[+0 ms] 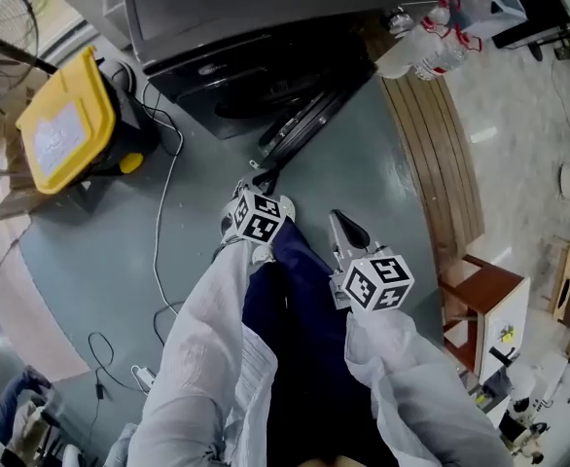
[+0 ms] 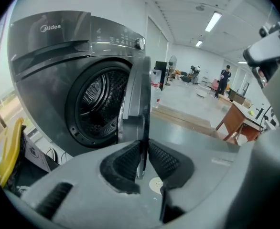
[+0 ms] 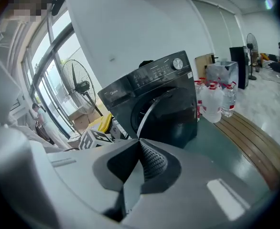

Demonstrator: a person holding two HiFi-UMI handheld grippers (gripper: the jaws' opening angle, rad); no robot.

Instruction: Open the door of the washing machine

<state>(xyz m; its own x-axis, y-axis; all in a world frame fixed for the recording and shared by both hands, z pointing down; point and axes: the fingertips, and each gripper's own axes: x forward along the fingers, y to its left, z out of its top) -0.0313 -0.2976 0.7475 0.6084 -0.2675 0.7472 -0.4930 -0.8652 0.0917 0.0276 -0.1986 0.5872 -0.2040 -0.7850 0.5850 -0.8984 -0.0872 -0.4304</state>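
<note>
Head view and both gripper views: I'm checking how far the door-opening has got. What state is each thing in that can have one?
Round door of the dark grey washing machine: open, swung wide, drum exposed.
Left gripper: shut on the door's free edge.
Right gripper: shut, nothing between its jaws.
Yellow-lidded black bin: lid closed.

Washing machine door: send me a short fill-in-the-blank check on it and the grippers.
The washing machine's door is ___. The left gripper's fingers have the door's ___ between them. The right gripper's fingers are ___, with nothing between them. The bin beside the machine is ___.
Missing: open; edge; shut; yellow.
</note>
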